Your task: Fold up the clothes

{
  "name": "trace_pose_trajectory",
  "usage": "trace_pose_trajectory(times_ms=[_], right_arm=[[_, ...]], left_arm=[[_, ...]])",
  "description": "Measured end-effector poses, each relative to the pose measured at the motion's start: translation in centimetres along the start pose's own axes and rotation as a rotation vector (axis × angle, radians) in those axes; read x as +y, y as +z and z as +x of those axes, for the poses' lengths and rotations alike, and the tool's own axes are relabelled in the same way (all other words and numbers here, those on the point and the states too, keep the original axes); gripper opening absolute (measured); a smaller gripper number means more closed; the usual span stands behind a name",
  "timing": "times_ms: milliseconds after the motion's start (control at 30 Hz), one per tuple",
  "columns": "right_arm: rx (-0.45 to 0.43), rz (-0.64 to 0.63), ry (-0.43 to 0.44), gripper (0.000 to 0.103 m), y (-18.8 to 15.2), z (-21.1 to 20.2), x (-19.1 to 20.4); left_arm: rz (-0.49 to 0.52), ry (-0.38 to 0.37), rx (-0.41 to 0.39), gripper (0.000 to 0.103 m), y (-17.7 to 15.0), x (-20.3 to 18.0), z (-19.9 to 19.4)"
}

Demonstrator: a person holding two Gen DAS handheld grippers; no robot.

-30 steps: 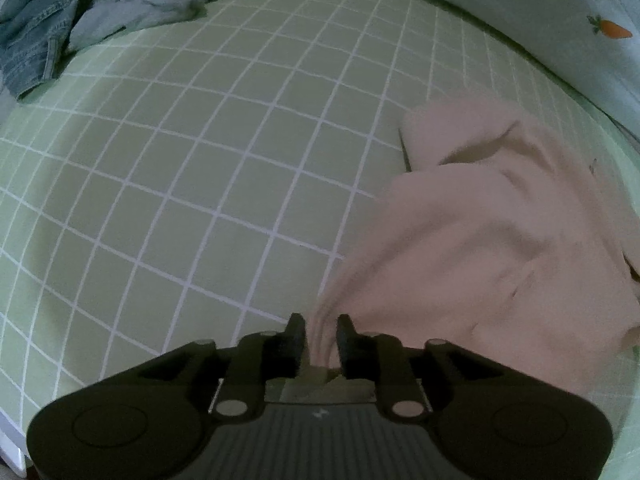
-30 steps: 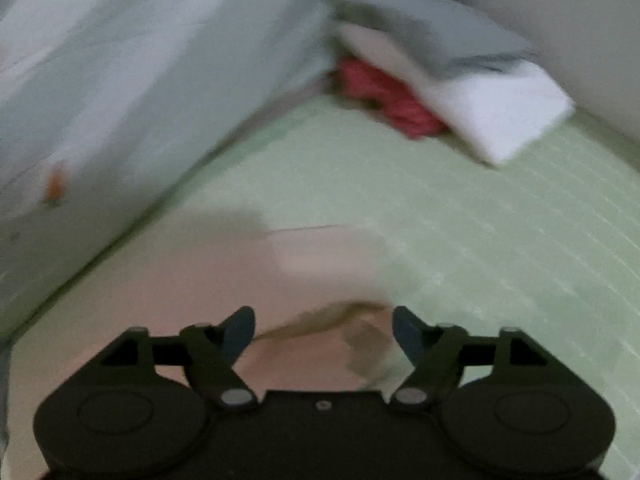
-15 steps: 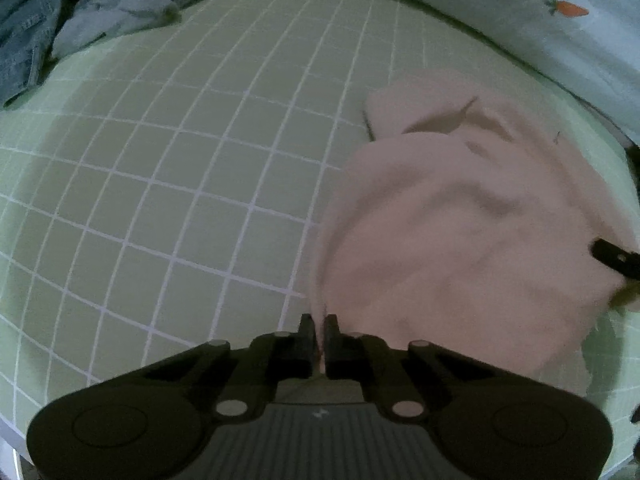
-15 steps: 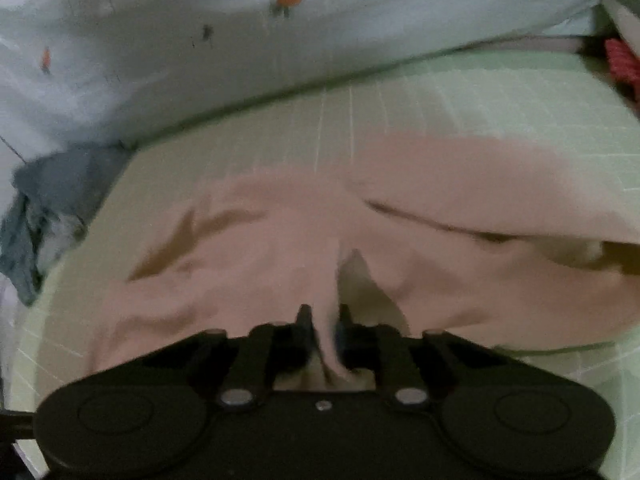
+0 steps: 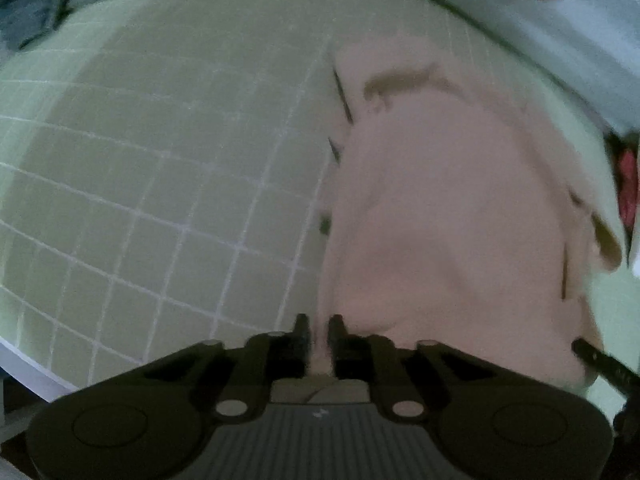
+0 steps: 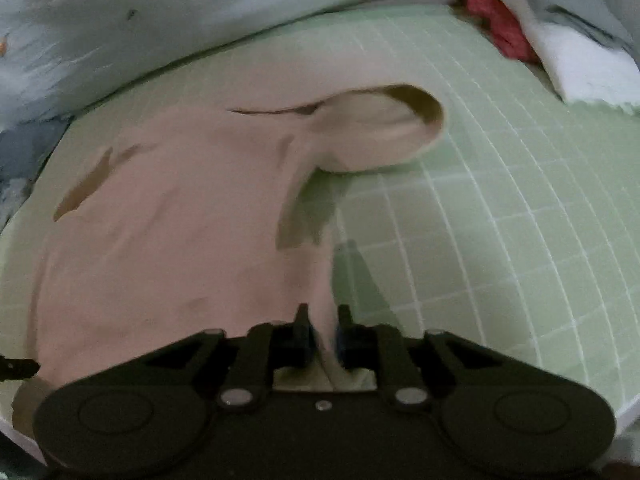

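Red cloth (image 6: 500, 28) beyond pink garment (image 6: 180, 208)

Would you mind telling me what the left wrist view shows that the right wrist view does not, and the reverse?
Only the left wrist view shows the left claw shut on the near edge of the pink garment, with open grid sheet to its left.

Only the right wrist view shows the right claw shut on the same garment's edge, the rolled open sleeve end, and the white folded cloth.

Both show the green grid sheet, the carrot-print bedding, the red fabric and bluish clothes at the far left.
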State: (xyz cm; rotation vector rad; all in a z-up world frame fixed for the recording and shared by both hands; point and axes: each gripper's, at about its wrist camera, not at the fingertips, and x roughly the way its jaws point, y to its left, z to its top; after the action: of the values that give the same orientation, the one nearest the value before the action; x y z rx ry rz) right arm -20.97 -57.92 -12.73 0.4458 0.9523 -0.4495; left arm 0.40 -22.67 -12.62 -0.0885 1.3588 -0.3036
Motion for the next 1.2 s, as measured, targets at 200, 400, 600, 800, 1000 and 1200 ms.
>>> trace_pose_trajectory(times_ms=[200, 400, 600, 800, 1000, 1200], right_arm=[[-0.138, -0.104, -0.059, 0.075, 2.9, -1.1, 2.5], [-0.092, -0.122, -0.104, 0.085, 4.8, 2.5, 4.1], [0.013, -0.048, -0.089, 0.084, 4.6, 5.5, 3.6], [0.048, -0.222, -0.026, 0.024, 4.5, 6.9, 6.7], [-0.068, -0.255, -0.077, 0.011, 6.1, 6.0, 6.8], [-0.18, -0.349, -0.262, 0.062, 5.6, 4.7, 9.0]], left_arm=[[-0.037, 0.039, -0.118, 0.035, 3.7, 0.9, -0.7], [0.019, 0.071, -0.136, 0.035, 7.8, 0.2, 2.0], [0.081, 0.078, -0.062, 0.035, 9.4, -0.6, 4.7], [0.088, 0.05, -0.051, 0.036, 10.0, 0.0, 5.2], [0.045, 0.06, -0.076, 0.037, 9.3, 0.3, 5.0], [0.032, 0.088, -0.127, 0.065, 7.3, 1.5, 2.9]])
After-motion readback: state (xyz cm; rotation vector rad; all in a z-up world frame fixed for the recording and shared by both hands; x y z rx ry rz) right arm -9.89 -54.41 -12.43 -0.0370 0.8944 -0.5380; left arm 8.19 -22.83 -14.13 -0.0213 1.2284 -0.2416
